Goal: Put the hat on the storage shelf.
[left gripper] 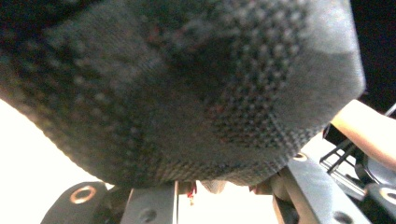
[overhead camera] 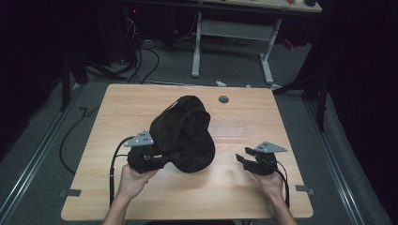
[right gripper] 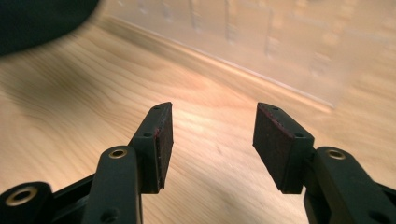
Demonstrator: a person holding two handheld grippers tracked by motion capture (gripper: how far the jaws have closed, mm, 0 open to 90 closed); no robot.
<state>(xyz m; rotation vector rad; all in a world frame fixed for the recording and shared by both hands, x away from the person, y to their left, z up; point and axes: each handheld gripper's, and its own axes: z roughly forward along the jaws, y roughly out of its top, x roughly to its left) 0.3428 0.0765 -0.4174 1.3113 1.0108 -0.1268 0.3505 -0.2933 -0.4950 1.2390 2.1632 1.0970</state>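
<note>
A black bag (overhead camera: 185,136) sits heaped near the middle of the wooden counter (overhead camera: 244,187), slumped toward the left side. The left gripper (overhead camera: 157,159) is clenched on the bag's lower left edge, and its own view has the woven cloth (left gripper: 187,88) right up against the lens. The right gripper (overhead camera: 245,159) lies low over bare wood, well apart from the bag, jaws spread with nothing between them (pads (right gripper: 163,144) clearly parted).
</note>
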